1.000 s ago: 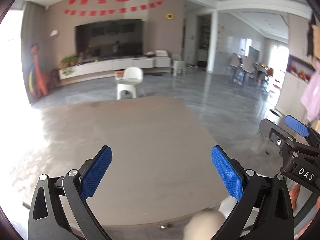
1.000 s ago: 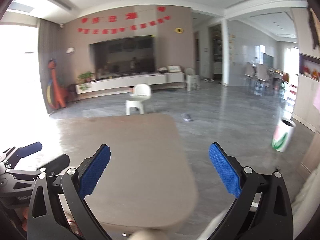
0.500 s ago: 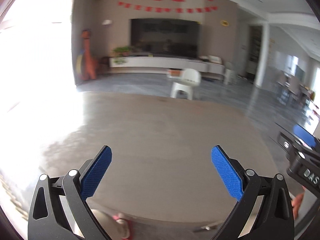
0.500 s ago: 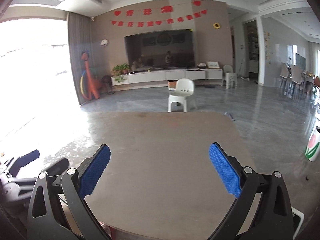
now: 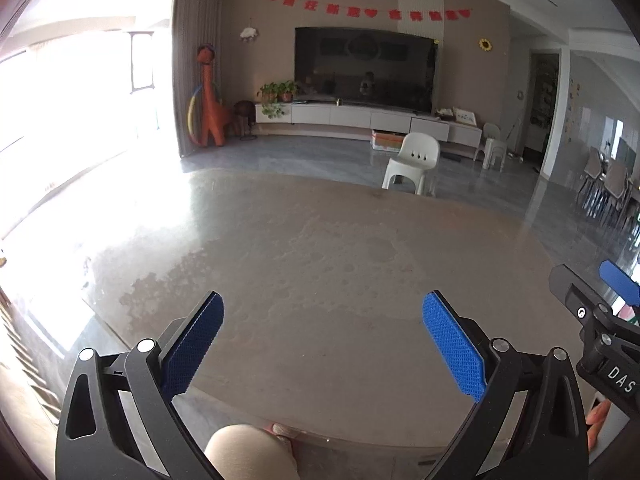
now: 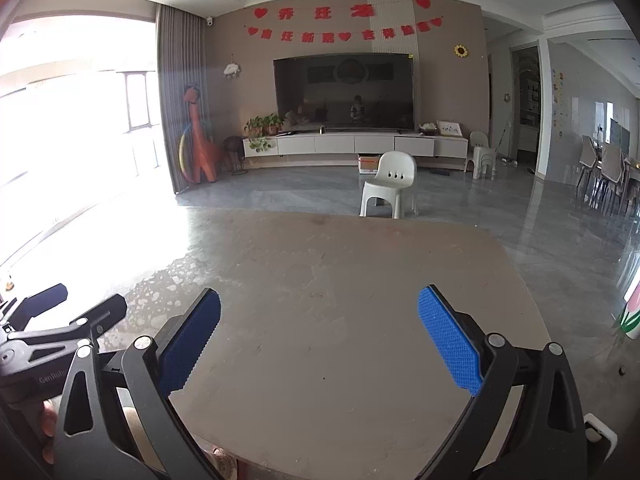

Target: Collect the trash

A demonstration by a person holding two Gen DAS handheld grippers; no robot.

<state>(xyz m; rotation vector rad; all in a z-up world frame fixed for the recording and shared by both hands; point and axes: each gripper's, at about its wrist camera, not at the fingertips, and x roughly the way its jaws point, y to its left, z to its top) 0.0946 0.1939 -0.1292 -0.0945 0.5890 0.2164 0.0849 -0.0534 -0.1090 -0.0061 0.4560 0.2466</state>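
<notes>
Around us we see a wide living room with a glossy grey floor, very bright at the window side on the left. On the far wall hangs a big dark television under a string of red paper decorations, with a long white cabinet below it. An orange dinosaur figure stands by the curtain, and a potted plant sits at the cabinet's left end.

Closer to us lies a large brownish table with rounded corners; we see faint marks on its top but nothing that we can call trash. A small white plastic chair stands on the floor just past the table's far edge, and dining chairs show at the far right.

Our left gripper hangs over the table's near edge, its blue-padded fingers spread wide with nothing between them. Our right gripper sits beside it over the same edge, equally wide apart and empty. Each gripper shows at the side of the other's view. At the right edge of the right wrist view we see a white container with a green and pink pattern on the floor; it is cut off by the frame.
</notes>
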